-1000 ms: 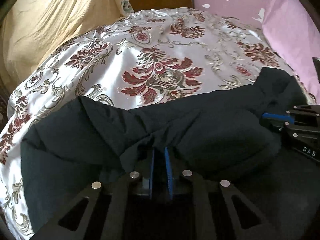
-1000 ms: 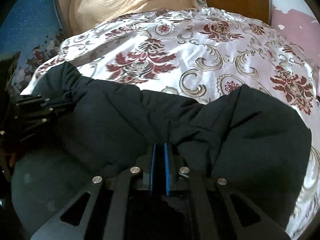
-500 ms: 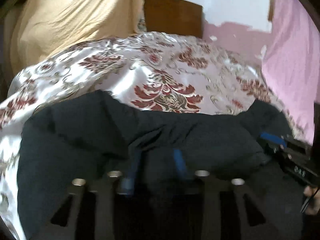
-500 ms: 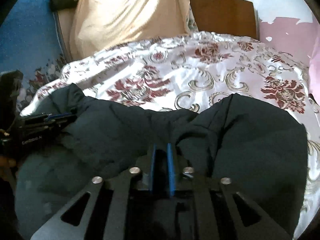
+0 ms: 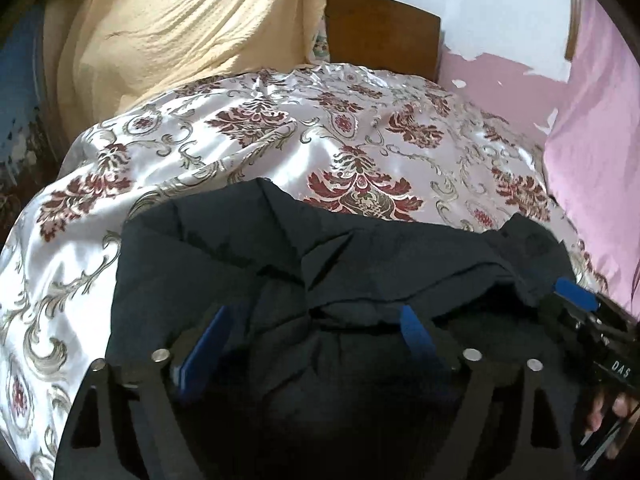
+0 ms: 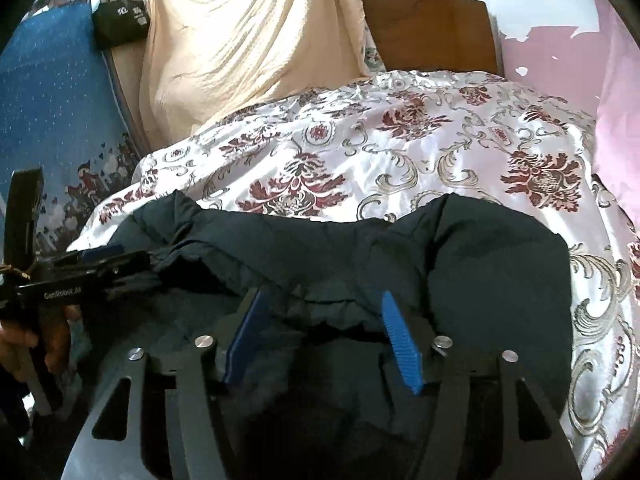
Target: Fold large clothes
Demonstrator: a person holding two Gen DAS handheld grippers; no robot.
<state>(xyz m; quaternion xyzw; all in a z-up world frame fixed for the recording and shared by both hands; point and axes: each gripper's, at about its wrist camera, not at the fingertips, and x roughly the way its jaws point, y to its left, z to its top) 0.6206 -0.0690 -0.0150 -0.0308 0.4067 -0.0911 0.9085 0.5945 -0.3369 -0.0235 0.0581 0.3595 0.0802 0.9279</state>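
A large dark padded garment [image 5: 360,264] lies folded on the near part of a bed covered by a floral satin spread [image 5: 248,148]. My left gripper [image 5: 314,330] hovers over the garment's near fold, jaws opening wide. Its blue pads [image 5: 210,344] stand apart from the loose cloth between them. In the right wrist view the same garment [image 6: 480,260] lies under my right gripper [image 6: 324,334], whose jaws are also opening, with nothing pressed by its blue pads [image 6: 400,344]. Each gripper shows in the other's view, the right gripper [image 5: 580,304] and the left gripper [image 6: 100,260].
A cream cloth [image 6: 240,40] hangs behind the bed at the left, beside a wooden headboard [image 6: 432,32]. Pink fabric [image 5: 600,140] borders the right side. A blue patterned cover [image 6: 52,120] and a black bag [image 6: 120,20] are at the far left. A hand [image 6: 24,344] holds the left tool.
Both grippers were shut on the garment's near fold; they have let it go and opened. Both have drawn back and risen, so more of the wall and headboard shows.
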